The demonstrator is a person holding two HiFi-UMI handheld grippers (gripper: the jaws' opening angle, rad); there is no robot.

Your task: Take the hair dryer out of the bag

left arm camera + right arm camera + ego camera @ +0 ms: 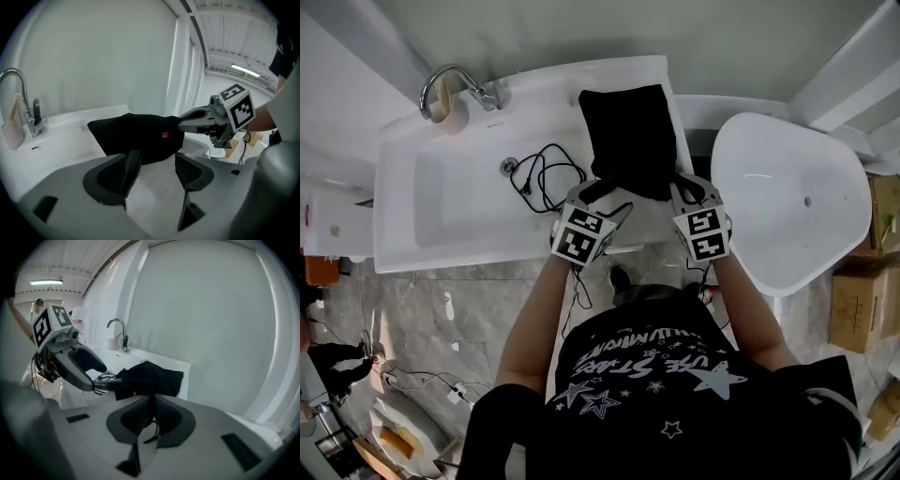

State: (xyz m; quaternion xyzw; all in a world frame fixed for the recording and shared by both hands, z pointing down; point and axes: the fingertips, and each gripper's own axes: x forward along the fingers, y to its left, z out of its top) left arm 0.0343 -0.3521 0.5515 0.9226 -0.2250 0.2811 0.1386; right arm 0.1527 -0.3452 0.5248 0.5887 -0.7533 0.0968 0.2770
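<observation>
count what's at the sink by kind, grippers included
grippers: 2 (left gripper, right gripper)
black bag: 1
black cord: 1
faucet: 1
total: 5

Bathroom, white sink (441,211), chrome tap (450,82)

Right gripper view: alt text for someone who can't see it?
The right gripper is shut on the near edge of a black bag lying on a white sink, a drawstring dangling below. The left gripper reaches in from the left; a faucet stands behind.
</observation>
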